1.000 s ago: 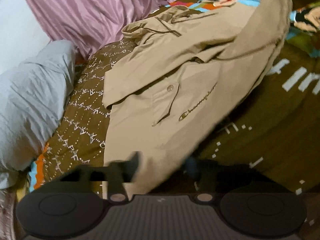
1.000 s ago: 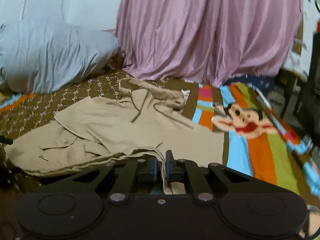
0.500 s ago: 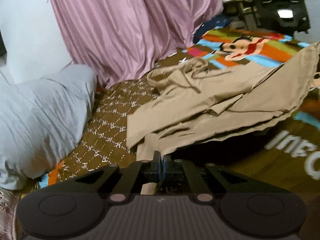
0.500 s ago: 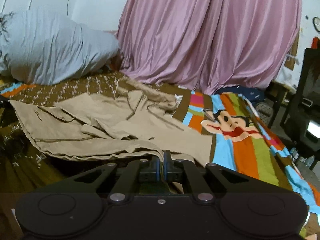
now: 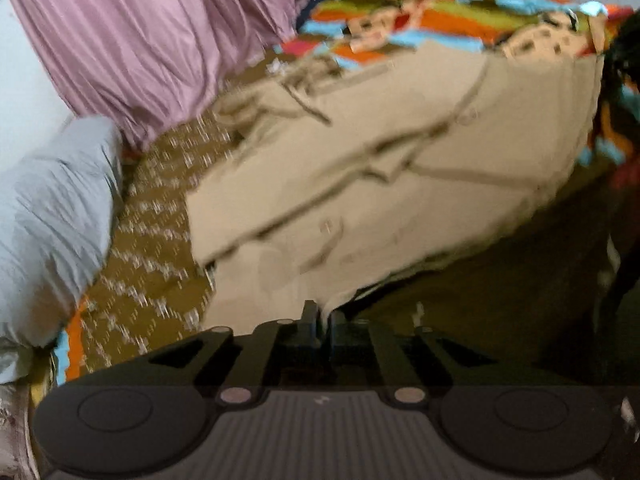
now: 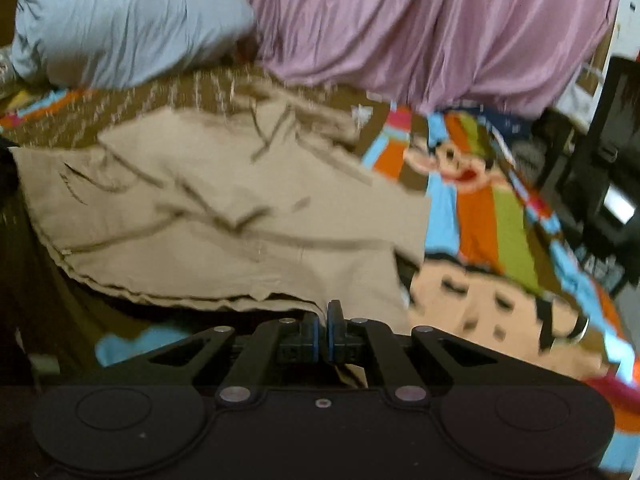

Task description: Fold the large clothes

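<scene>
Tan jacket spread across the patterned bedspread, near hem lifted off the bed, left tool clenched on one hem corner, right tool clenched on the other, grey pillow and pink curtain behind

Crumpled tan hooded jacket, near hem lifted, spread across the cartoon-print blanket
</scene>
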Demonstrator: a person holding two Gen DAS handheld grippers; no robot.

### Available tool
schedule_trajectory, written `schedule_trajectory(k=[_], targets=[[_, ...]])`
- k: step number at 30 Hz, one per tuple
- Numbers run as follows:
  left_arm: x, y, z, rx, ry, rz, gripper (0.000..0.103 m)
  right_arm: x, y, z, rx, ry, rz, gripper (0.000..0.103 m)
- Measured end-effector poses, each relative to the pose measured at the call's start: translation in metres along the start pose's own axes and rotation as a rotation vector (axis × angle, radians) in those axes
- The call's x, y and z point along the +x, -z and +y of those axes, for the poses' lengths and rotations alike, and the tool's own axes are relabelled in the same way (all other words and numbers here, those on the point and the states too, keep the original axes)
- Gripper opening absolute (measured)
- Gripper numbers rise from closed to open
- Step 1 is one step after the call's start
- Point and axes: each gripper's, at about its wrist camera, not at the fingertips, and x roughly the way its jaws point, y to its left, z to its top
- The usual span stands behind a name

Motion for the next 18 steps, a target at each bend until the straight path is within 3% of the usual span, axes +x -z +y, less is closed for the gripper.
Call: schedule_trajectory(k=[2, 4, 6, 8, 11, 14, 18], targets=[[0.001, 0.008, 0.009, -0.065, 0.052, 0.021, 0.021, 0.003, 0.008, 0.002, 0.025, -0.010, 0.044, 0.011], [-0.003, 0.014, 0.023, -0.141, 0.094, 0.023, 0.037, 0.004, 0.013, -0.005, 0.071, -0.035, 0.076, 0.021], [-0.011, 0.017, 0.038, -0.220, 0.123, 0.003, 0.060, 0.000, 0.014, -0.012, 0.114, -0.053, 0.076, 0.029], [-0.018, 0.019, 0.057, -0.301, 0.133, -0.005, 0.077, -0.009, 0.011, -0.020, 0.137, -0.077, 0.060, 0.039], [-0.021, 0.013, 0.081, -0.359, 0.096, -0.006, 0.083, -0.023, 0.001, -0.036, 0.134, -0.081, 0.022, 0.064], [-0.026, 0.006, 0.099, -0.391, 0.047, -0.027, 0.093, -0.039, -0.012, -0.054, 0.115, -0.098, -0.013, 0.079], [-0.011, -0.019, 0.119, -0.439, -0.022, -0.037, 0.095, -0.047, -0.032, -0.079, 0.126, -0.057, -0.068, 0.087]])
